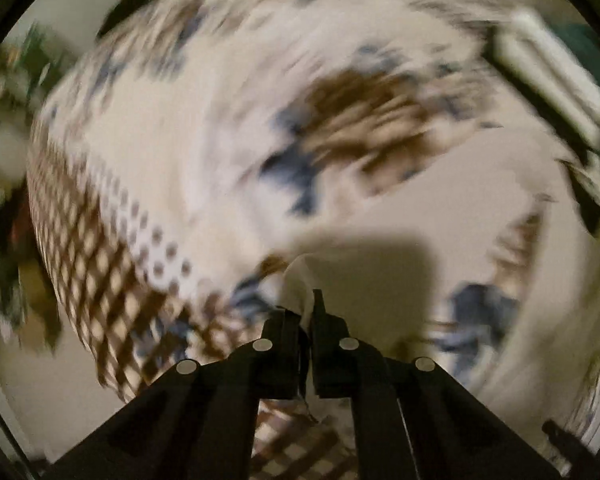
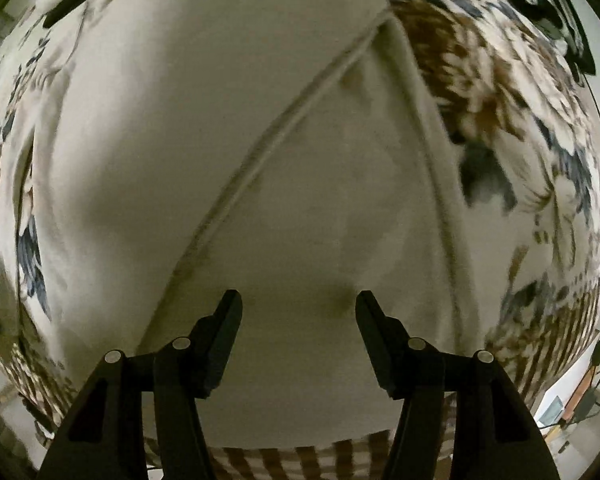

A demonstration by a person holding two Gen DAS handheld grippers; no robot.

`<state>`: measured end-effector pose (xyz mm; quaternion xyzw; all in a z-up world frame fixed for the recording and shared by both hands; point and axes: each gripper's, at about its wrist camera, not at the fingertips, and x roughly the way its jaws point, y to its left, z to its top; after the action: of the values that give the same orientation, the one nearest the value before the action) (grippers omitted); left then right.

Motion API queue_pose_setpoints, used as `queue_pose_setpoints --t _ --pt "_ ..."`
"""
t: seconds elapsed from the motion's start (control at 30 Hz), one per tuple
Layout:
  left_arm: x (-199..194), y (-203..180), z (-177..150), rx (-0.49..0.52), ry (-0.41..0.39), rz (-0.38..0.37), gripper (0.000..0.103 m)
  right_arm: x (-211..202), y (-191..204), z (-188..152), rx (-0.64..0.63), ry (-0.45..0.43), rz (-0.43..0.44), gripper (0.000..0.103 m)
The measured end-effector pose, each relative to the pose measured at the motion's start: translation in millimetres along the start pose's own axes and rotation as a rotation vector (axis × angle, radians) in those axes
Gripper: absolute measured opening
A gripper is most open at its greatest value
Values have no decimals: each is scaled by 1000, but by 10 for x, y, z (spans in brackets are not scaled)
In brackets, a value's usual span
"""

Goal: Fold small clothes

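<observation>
1. The left gripper [image 1: 307,312] is seen clenched, its two black fingers brought close together with a fold of cream cloth pinched between them.
2. The pinched fold belongs to the cream garment [image 2: 260,200], a plain pale piece of clothing that is spread over the patterned bedspread [image 1: 140,168].
3. In the left wrist view the garment [image 1: 440,208] is shown as a plain cream area running from the fingers toward the right, with a dark shadow cast on it just ahead of the gripper.
4. Most of the left wrist view is smeared by blur, so finer detail of the bedspread cannot be told; brown and blue leaf-like prints, rows of dots and a brown checked border are made out.
5. The right gripper [image 2: 299,304] is held released, its fingers well apart and nothing caught between them.
6. It is poised over the garment, which fills the middle of the right wrist view; whether the fingertips touch the cloth cannot be told.
7. A raised hem is seen crossing the garment diagonally from lower left to upper right, and a second edge runs down on the right.
8. The bedspread [image 2: 520,128] is visible around the garment on both sides, and its checked border is seen beneath the right gripper.
</observation>
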<state>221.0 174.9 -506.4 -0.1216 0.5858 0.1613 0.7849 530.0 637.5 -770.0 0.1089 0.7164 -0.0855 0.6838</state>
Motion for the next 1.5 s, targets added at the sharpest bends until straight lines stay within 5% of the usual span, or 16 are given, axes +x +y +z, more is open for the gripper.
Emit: queue_pose_setpoints --t 0.17,0.37,0.5,0.67,0.8,0.83,0.9,0.97,1.17,1.33,1.37,1.4,1.43,1.5 --pt "-664 -1049 -250 341 -94 -213 2 -115 -789 -104 38 7 -8 61" --pt "-934 -2409 -1083 711 -38 -451 2 -281 -1905 -550 137 35 -41 61" --pt "-890 -2943 -1630 871 31 -500 2 -409 -2690 -840 197 38 -60 61" --pt "-648 -3199 -2057 1008 110 -458 4 -528 -3593 -988 238 40 -54 61" --pt "-397 -3116 -2017 963 254 -451 9 -645 -4244 -1124 268 37 16 61" --pt "-347 -3085 -1970 953 269 -448 19 -703 -4424 -1139 272 36 31 61" --pt "-339 -2942 -1863 901 274 -452 42 -816 -4717 -1212 285 24 81 61" --pt "-324 -2765 -1689 837 259 -436 90 -994 -4952 -1111 290 3 125 61" --pt "-161 -1810 -901 528 214 -280 92 -1282 -5287 -992 213 -4 351 61" --pt "60 -1090 -695 398 231 -157 92 -1154 -5480 -1088 143 94 410 61" --pt "74 -1024 -704 391 238 -152 92 -1022 -5537 -973 133 98 397 57" --pt "85 -948 -719 384 251 -154 92 -1010 -5639 -980 112 85 362 21" --pt "83 -858 -744 374 265 -165 92 -1088 -5780 -1067 86 70 304 6" --pt "57 -715 -779 360 274 -170 92 -1170 -5986 -1081 59 64 288 6"
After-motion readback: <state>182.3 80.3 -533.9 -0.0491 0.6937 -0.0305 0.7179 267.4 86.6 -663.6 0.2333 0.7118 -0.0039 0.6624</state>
